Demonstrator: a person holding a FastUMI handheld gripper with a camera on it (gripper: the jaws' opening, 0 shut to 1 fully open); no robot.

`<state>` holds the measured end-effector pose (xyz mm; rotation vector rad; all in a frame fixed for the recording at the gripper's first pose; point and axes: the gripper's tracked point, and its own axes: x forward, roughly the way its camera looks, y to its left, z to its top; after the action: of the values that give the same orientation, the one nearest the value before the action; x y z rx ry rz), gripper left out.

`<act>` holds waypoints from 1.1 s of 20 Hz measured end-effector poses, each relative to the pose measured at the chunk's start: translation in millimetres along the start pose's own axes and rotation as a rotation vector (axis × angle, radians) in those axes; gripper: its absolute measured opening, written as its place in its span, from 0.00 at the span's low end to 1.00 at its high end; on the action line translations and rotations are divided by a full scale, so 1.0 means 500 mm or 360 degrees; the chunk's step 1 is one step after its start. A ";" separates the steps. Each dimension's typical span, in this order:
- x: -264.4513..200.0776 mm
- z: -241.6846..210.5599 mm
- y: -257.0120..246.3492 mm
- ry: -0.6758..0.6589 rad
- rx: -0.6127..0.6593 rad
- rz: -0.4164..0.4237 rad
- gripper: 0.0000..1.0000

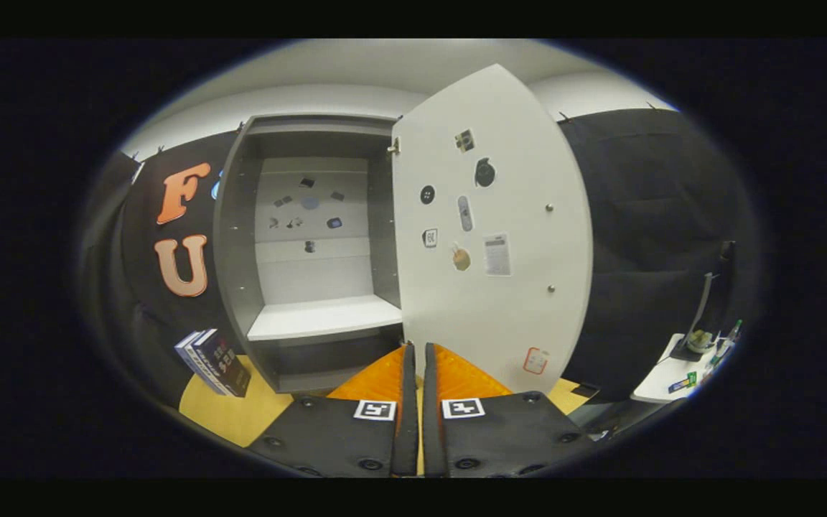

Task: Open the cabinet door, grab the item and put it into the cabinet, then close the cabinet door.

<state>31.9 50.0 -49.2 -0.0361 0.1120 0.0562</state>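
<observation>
A grey cabinet [241, 237] stands on the wooden table [230, 416], straight ahead of my fingers. Its white door [507, 301] is swung wide open to the right, hinged at the cabinet's right side, with stickers on its inner face. Inside, a white shelf [324, 317] is bare, and the back panel carries small stickers. A dark boxed item [214, 361] stands upright on the table left of the cabinet, leaning against its outer wall. My gripper [416, 348] points at the door's lower hinge edge, its fingers nearly together with nothing between them.
Black cloth walls the booth on both sides of the cabinet. A small white side table [665, 380] with a stand and small bottles sits far to the right, beyond the door. Bare tabletop lies in front of the boxed item.
</observation>
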 end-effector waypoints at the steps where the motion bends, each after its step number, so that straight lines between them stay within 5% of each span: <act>1: 0.010 -0.023 0.016 0.0016 0.0002 0.0031 0.27; 11: 0.134 -0.226 0.112 0.0214 -0.0002 0.0172 0.67; 16: 0.176 -0.356 0.143 0.0364 -0.0111 0.0226 0.75; 19: 0.194 -0.437 0.153 0.0460 -0.0171 0.0261 1.00; 22: 0.212 -0.509 0.147 0.0552 -0.0227 0.0256 0.99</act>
<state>104.6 118.9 -316.1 -0.1796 0.4576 0.2189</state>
